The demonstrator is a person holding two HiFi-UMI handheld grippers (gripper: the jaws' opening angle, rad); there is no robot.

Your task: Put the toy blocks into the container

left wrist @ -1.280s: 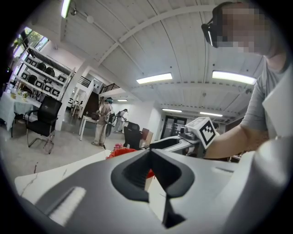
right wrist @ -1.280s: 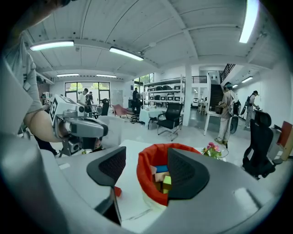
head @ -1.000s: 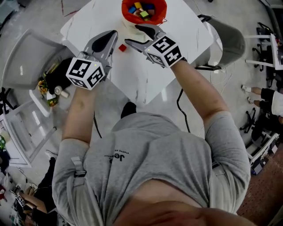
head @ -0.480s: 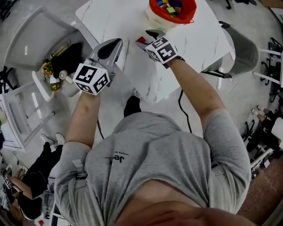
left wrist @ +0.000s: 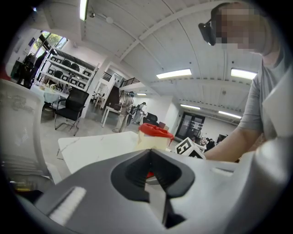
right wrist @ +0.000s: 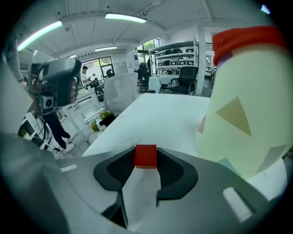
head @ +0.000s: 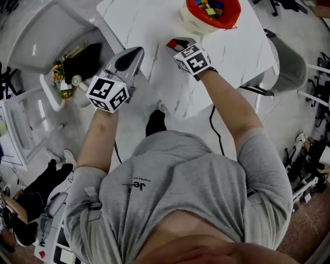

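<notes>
A small red block (right wrist: 145, 156) sits between the tips of my right gripper (right wrist: 145, 157), whose jaws are closing with both tips touching its sides. In the head view my right gripper (head: 173, 44) is low over the white table (head: 149, 20), with the block (head: 169, 45) a red sliver at its tip. The container (head: 209, 13), cream with a red liner, holds several coloured blocks and stands just beyond. It looms at the right of the right gripper view as the container (right wrist: 247, 100). My left gripper (head: 137, 51) hovers shut and empty at the table's left edge.
A grey chair (head: 36, 36) stands left of the table and another chair (head: 286, 56) to its right. Small items lie on a low shelf (head: 62, 87) by the left chair. The table's near corner (head: 175, 111) points at the person's body.
The right gripper has gone down to the red block on the table and its jaws have come in around it. The left gripper has stayed shut beside it.
</notes>
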